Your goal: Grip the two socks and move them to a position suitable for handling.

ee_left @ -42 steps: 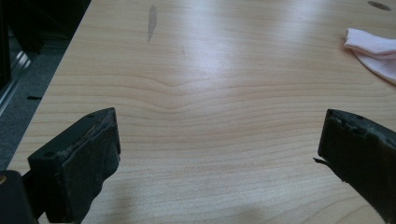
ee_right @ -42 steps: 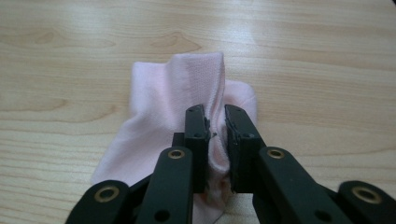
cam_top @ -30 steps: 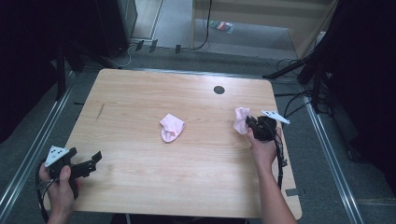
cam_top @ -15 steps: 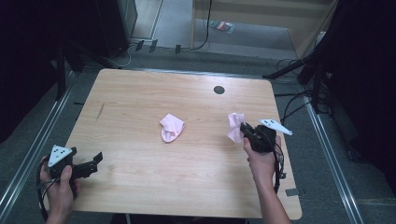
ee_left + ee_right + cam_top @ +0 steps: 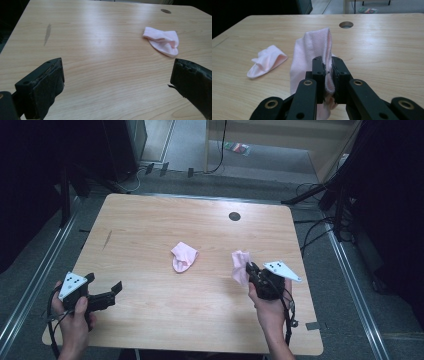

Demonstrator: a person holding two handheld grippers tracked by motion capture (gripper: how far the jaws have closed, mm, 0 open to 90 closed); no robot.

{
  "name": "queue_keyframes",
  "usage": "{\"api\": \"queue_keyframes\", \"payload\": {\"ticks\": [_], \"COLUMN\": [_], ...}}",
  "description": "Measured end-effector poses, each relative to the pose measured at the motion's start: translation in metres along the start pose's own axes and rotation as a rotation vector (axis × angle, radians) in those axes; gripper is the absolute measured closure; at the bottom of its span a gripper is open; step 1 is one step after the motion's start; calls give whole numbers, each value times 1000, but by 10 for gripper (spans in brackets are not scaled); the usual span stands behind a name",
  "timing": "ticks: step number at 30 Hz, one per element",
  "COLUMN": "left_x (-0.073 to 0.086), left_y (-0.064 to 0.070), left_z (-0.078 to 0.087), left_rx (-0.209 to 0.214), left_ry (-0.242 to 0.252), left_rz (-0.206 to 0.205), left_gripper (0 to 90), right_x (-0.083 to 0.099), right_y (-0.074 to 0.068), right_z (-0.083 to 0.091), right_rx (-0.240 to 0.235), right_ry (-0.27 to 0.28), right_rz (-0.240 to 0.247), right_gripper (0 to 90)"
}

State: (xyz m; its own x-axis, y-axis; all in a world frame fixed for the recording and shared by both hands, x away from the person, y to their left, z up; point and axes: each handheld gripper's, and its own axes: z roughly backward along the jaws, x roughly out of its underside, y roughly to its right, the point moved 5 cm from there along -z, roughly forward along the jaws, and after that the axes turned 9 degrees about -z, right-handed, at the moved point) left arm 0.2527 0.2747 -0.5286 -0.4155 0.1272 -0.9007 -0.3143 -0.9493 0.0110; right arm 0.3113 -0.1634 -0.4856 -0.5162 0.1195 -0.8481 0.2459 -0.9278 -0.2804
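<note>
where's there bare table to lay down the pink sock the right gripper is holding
The light wooden table is mostly bare. The widest free patch is the far left, between the dark streak and the loose pink sock lying mid-table. The near middle, between the left gripper and right gripper, is also free. Tightest is between the loose sock and the held pink sock.

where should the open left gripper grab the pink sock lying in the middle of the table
Judging by its pose, the left gripper would best take the loose sock at its folded upper edge, where the layers bunch and stand off the table. Coming in low from the person's side looks easiest, since that raised fold gives the fingers something to close on. The rounded lower end lies flat against the wood.
</note>
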Motion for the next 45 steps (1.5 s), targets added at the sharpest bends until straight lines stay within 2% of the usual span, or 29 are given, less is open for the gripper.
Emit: {"api": "queue_keyframes", "payload": {"ticks": [1, 2, 4, 5, 6, 8, 11, 15, 17, 18, 21, 25, 27, 31, 32, 34, 35, 36, 38, 40, 41, 43, 45], "left_x": [0, -5, -9, -9, -13, -16, -22, -26, -27, -27, -24, -17, -12, -5, -3, 1, 2, 3, 4, 3, 3, 3, 3], "left_y": [0, 10, 20, 20, 32, 42, 57, 76, 86, 86, 98, 114, 122, 130, 132, 134, 135, 135, 133, 130, 128, 125, 124], "left_z": [0, -4, -9, -9, -14, -19, -27, -37, -43, -43, -50, -54, -54, -55, -56, -55, -55, -55, -54, -54, -54, -55, -56], "left_rx": [0, 20, 41, 41, 62, 64, 92, 121, 131, 131, 154, 182, 212, 245, 254, 256, 258, 257, 260, 259, 259, 250, 243], "left_ry": [0, 4, 5, 5, 6, 1, 13, 12, 13, 13, 18, 6, 2, -6, -13, -21, -23, -25, -28, -28, -30, -33, -36], "left_rz": [0, -7, -14, -14, -31, -53, -42, -56, -54, -54, -31, -52, -52, -34, -41, -53, -54, -59, -58, -53, -53, -52, -46], "left_gripper": [0, 0, 0, 0, 0, 0, 0, 0, 0, 0, 0, 0, 0, 0, 0, 0, 0, 0, 0, 0, 0, 0, 0], "right_x": [0, 6, 14, 18, 22, 30, 40, 50, 56, 56, 63, 76, 84, 96, 97, 100, 99, 97, 91, 83, 80, 78, 82], "right_y": [0, -5, -10, -13, -15, -20, -29, -39, -45, -45, -54, -67, -69, -73, -74, -76, -76, -76, -70, -62, -59, -57, -61], "right_z": [0, 0, -1, -2, -2, -4, -6, -10, -12, -12, -16, -21, -24, -28, -29, -32, -32, -31, -26, -18, -15, -11, -11], "right_rx": [0, -16, -27, -35, -35, -28, -42, -59, -60, -60, -65, -90, -99, -107, -109, -140, -170, -186, -191, -180, -178, -190, -206], "right_ry": [0, -10, -26, -33, -41, -50, -72, -93, -99, -99, -109, -135, -152, -185, -185, -202, -218, -228, -208, -176, -161, -159, -185], "right_rz": [0, -7, -14, -18, -16, 3, 8, 7, -2, -2, -12, 12, 15, -6, -2, -11, 2, 9, 7, -22, -21, -30, -37], "right_gripper": [829, 829, 829, 829, 829, 828, 828, 827, 827, 827, 826, 827, 828, 820, 803, 676, 598, 559, 566, 619, 643, 698, 720]}}
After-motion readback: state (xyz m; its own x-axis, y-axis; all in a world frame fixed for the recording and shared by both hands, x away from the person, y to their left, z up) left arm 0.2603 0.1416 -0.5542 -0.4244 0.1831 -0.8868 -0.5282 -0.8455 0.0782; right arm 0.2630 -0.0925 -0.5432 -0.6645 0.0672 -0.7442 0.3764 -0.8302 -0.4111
